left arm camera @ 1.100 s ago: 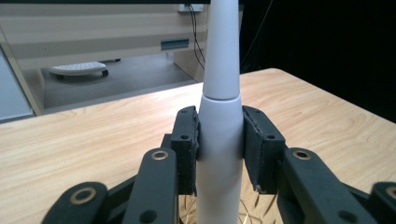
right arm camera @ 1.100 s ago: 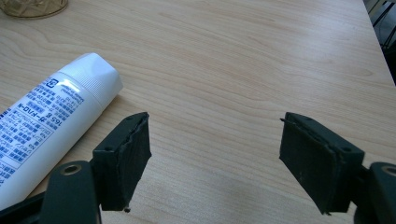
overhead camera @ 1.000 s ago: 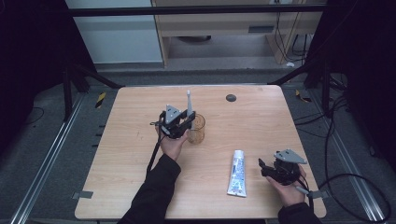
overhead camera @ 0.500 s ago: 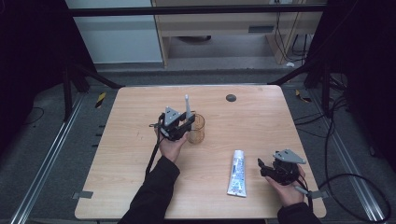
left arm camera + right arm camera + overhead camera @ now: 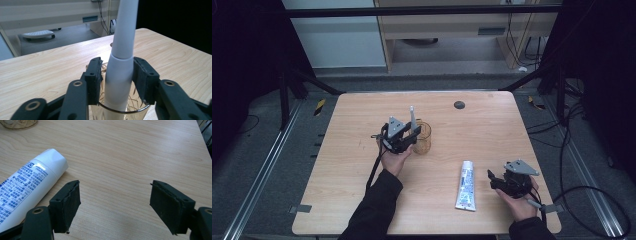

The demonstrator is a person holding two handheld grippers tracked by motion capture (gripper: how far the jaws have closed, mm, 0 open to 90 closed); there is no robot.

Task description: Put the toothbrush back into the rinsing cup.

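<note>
A white toothbrush [image 5: 411, 116] stands upright with its lower end inside a clear amber glass cup [image 5: 424, 140] near the table's middle. My left gripper [image 5: 412, 135] is shut on the toothbrush handle [image 5: 122, 50] just above the cup rim [image 5: 120, 111]; the right pad touches it and the left pad sits very close. A white toothpaste tube [image 5: 466, 185] lies flat toward the front right. My right gripper [image 5: 492, 179] rests just right of the tube, open and holding nothing. In the right gripper view, the tube's capped end [image 5: 27, 185] lies left of the wide-apart jaws [image 5: 115, 197].
The wooden table [image 5: 362, 115] has a small black disc [image 5: 459, 104] near its far edge. Cables trail on the floor at the right. The cup's base [image 5: 20, 123] shows at the top left of the right gripper view.
My left gripper has lowered the toothbrush a little further into the cup. The right gripper and the tube have stayed where they were.
</note>
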